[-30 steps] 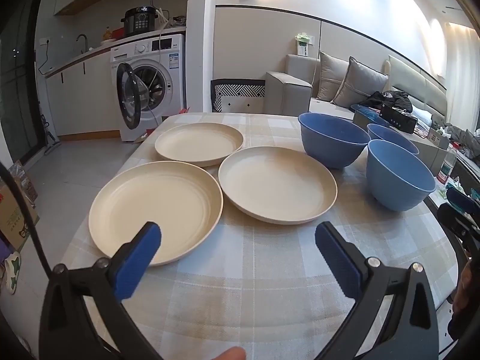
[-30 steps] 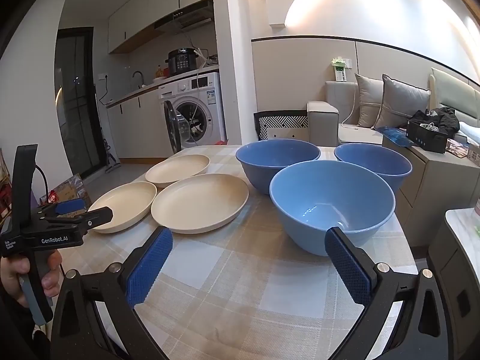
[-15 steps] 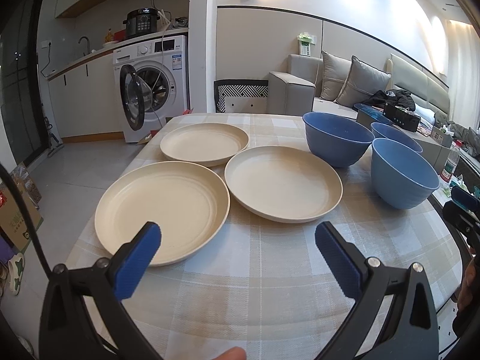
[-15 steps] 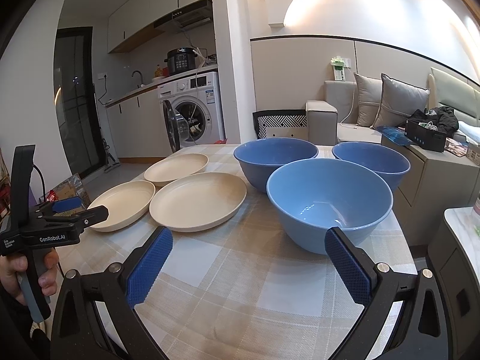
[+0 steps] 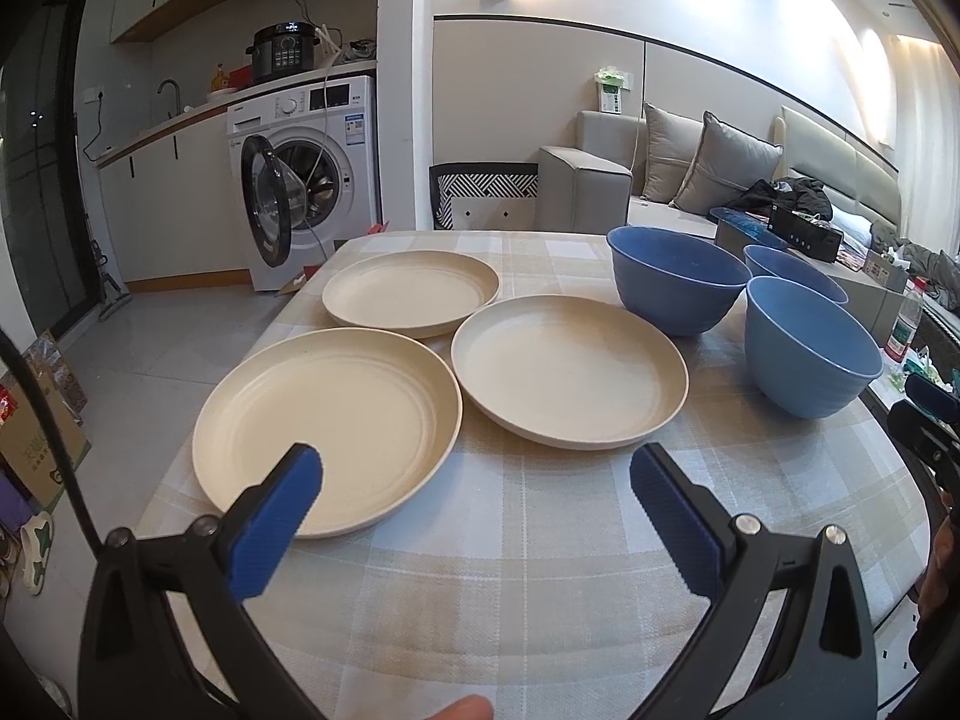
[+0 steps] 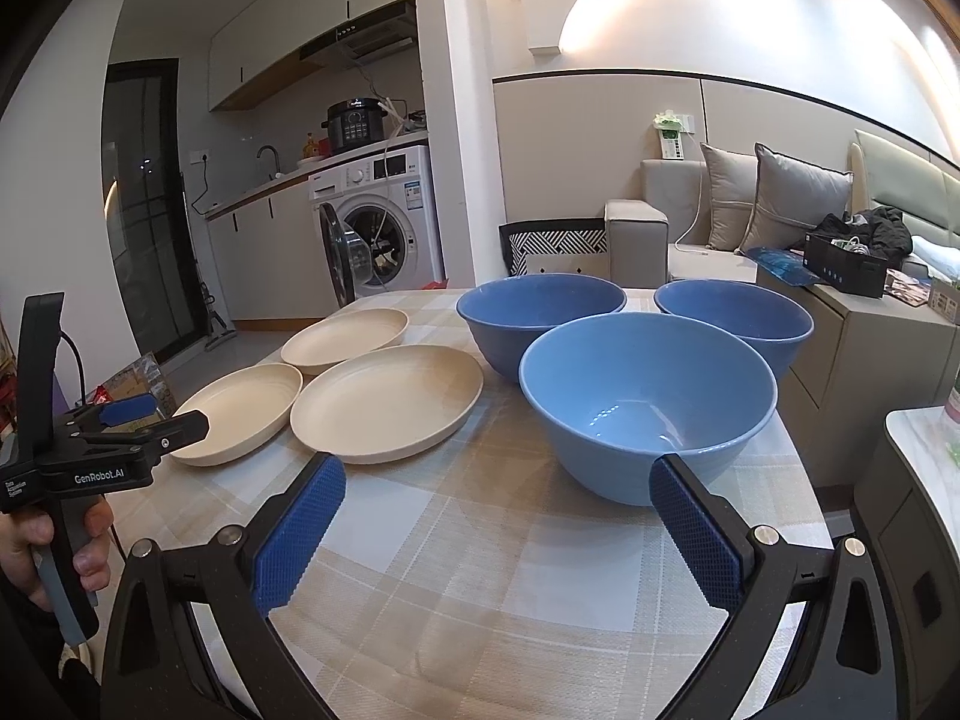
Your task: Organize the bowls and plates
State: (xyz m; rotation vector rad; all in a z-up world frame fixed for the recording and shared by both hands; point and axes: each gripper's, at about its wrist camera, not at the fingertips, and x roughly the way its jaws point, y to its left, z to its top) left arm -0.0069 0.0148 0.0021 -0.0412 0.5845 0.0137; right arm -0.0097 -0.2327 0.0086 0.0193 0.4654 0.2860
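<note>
Three cream plates (image 5: 329,420) and three blue bowls (image 6: 648,402) sit upright, mouths up, on the checked tabletop (image 6: 480,540) — round, no long axis. Left tongs (image 5: 474,516) and right tongs (image 6: 498,534) spread, empty; the farthest bowl is partly hidden.

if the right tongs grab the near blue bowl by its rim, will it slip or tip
The near bowl looks rigid and glossy, with light glinting off its inside, so it may slide a bit between the pads. Its wall is deep and narrows to a small base, so a one-sided rim grip would probably tilt it. It's empty, so likely light.
</note>
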